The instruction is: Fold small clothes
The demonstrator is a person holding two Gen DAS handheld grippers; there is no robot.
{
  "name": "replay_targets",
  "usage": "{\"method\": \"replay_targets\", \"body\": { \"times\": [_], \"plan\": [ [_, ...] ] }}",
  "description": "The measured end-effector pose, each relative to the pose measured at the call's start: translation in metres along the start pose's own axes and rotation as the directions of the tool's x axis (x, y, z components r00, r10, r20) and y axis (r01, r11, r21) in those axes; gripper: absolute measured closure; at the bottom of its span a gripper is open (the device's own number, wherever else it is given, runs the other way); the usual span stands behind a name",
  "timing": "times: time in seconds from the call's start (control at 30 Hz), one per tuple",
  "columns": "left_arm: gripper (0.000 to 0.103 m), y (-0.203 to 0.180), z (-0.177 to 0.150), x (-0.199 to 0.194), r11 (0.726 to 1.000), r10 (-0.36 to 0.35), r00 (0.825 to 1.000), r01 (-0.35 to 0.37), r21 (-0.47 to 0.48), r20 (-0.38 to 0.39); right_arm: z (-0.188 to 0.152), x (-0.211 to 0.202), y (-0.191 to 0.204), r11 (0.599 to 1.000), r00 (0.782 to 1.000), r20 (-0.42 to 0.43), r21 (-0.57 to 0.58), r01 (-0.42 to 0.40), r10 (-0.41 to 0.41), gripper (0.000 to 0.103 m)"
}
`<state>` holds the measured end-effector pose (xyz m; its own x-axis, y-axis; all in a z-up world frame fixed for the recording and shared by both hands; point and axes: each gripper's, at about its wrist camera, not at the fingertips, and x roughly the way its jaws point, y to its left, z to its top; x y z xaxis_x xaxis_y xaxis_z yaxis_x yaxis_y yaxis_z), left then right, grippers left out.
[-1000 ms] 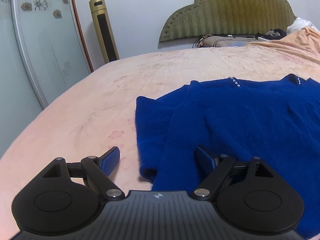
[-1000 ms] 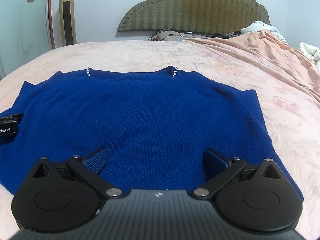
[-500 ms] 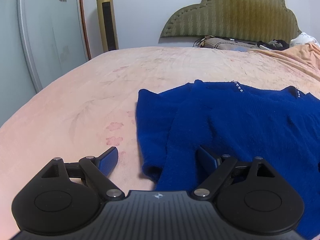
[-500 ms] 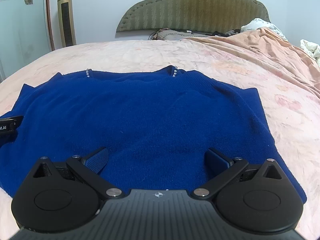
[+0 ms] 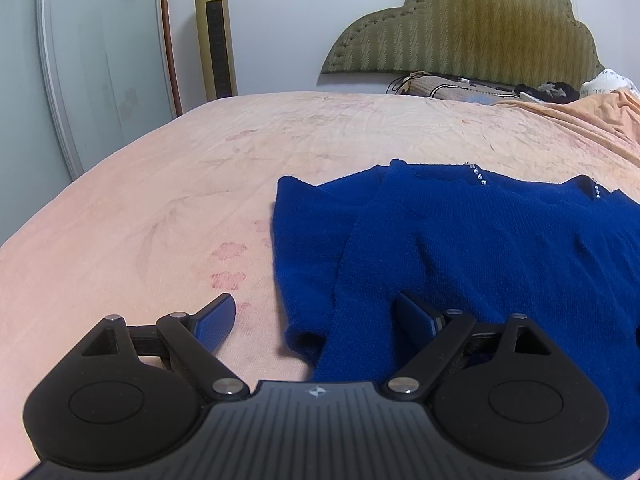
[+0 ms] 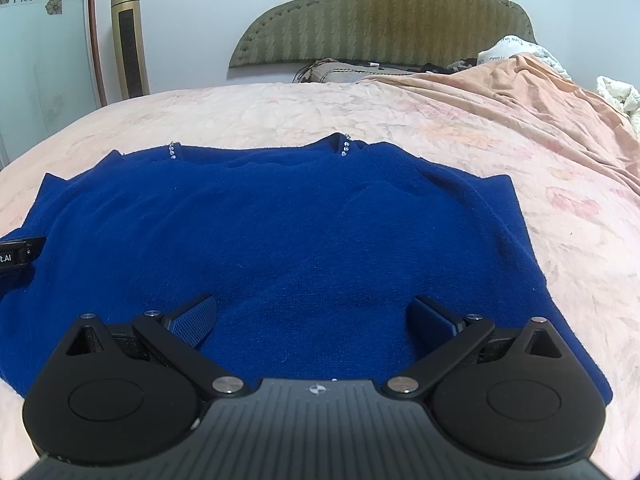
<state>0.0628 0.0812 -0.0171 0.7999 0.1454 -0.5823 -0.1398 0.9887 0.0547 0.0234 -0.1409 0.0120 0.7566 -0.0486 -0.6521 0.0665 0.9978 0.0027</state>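
A dark blue knit sweater (image 6: 288, 232) lies flat on the pink bedspread (image 6: 520, 128), its neckline with small rhinestones at the far side. In the left wrist view the sweater (image 5: 460, 248) has its left sleeve folded in over the body. My left gripper (image 5: 314, 312) is open and empty, just above the sweater's near left edge. My right gripper (image 6: 314, 314) is open and empty, low over the sweater's near hem. A bit of the left gripper (image 6: 18, 254) shows at the left edge of the right wrist view.
An olive padded headboard (image 5: 472, 28) and a pillow (image 5: 452, 88) stand at the far end. A gold tower fan (image 5: 214, 32) and a glass door (image 5: 92, 60) are at the left. A rumpled orange blanket (image 6: 520, 92) and white cloth (image 6: 616, 92) lie at the right.
The left gripper has pulled back and levelled out, so the sweater sits lower and farther right in its view. The right gripper has shifted slightly. Both stay open.
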Motion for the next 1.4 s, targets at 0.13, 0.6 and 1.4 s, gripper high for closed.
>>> {"method": "replay_targets", "body": {
  "times": [0.13,0.6,1.4],
  "plan": [
    [0.015,0.0,0.0,0.0,1.0,0.0,1.0,0.0,0.0,0.0,-0.001,-0.002,-0.003,1.0,1.0,0.009,0.014,-0.006,0.005,0.001],
    [0.014,0.0,0.0,-0.008,0.999,0.002,1.0,-0.002,0.034,0.003,-0.002,-0.007,-0.015,0.995,0.998,0.036,0.08,-0.061,0.058,0.001],
    [0.014,-0.027,0.079,0.07,0.932,-0.088,0.993,0.11,0.345,-0.078,0.16,0.167,0.011,0.723,0.714,-0.176,0.336,-0.603,0.677,0.001]
  ]
}}
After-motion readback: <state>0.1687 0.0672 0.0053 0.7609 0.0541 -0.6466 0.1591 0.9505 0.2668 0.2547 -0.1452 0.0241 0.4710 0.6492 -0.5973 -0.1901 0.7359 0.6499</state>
